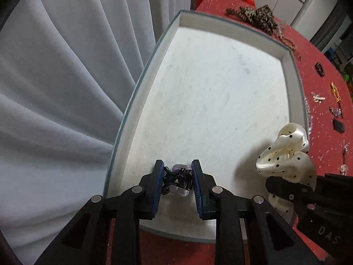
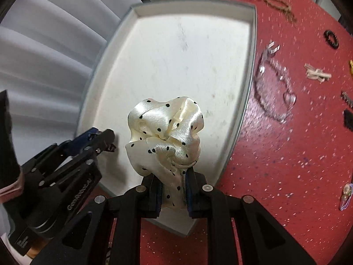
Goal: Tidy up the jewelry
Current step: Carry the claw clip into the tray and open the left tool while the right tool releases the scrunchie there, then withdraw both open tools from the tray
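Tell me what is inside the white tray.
The tray floor looks bare. Both held pieces hang over it: the polka-dot scrunchie and a dark-and-purple piece. The floor beneath them is hidden.

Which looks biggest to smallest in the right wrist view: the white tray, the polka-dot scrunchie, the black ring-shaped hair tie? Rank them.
1. white tray, which fills most of the picture.
2. polka-dot scrunchie, though it sits close to the camera in the right gripper, so it looks larger than it is.
3. black ring-shaped hair tie, small and far off.

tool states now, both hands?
Left tool: closed on a dark beaded jewelry piece, over the white tray.
Right tool: closed on the cream polka-dot scrunchie.
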The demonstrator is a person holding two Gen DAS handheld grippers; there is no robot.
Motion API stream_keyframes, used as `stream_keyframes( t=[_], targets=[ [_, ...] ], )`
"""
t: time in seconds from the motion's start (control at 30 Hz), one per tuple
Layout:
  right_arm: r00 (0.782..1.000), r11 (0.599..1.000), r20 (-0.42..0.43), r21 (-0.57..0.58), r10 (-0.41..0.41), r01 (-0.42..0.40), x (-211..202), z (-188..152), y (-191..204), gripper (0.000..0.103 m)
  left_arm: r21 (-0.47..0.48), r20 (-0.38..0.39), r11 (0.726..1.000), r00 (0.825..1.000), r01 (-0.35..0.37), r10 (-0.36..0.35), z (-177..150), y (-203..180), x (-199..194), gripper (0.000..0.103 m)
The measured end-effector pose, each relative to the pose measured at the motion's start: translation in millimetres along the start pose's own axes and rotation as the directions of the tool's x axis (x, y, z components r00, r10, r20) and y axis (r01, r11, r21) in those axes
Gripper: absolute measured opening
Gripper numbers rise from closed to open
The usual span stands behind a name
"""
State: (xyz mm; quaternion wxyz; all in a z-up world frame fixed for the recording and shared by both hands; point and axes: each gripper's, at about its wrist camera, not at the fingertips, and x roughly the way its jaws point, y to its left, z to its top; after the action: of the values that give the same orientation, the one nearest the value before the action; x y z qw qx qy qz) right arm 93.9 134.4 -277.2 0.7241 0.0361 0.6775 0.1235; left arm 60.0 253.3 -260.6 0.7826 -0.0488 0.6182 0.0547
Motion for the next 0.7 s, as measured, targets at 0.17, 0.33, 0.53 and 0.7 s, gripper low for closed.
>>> stream_keyframes(
  t=[0.17, 0.33, 0.53, 0.7],
  targets=[
    [1.000, 1.000, -0.016, 0.022, 0.003, -0.003, 10.0, 4.5, -5.6, 0.022, 0.018, 0.006, 1.000, 1.000, -0.007, 0.007, -1.5, -3.8, 5.3, 0.028],
    [1.000, 1.000, -0.022, 0.012, 0.016, -0.015, 11.4, 7.9, 2.0, 0.037, 0.019, 0.047, 0.999, 0.998, -0.044, 0.043, -1.9, -6.0, -1.5, 0.071],
    [0.999, 1.000, 0.020, 0.006, 0.025, -0.026, -12.4, 4.3, 12.2, 0.054, 0.014, 0.028, 0.999, 0.999, -0.040, 0.039, -0.9, -8.3, -4.0, 0.071],
    [0.997, 1.000, 0.079, 0.007, 0.026, -0.027, -44.4, 0.0, 10.9, 0.064, 0.017, 0.042, 0.999, 0.999, -0.034, 0.034, 0.5, -11.6, -13.5, 0.090]
  ],
)
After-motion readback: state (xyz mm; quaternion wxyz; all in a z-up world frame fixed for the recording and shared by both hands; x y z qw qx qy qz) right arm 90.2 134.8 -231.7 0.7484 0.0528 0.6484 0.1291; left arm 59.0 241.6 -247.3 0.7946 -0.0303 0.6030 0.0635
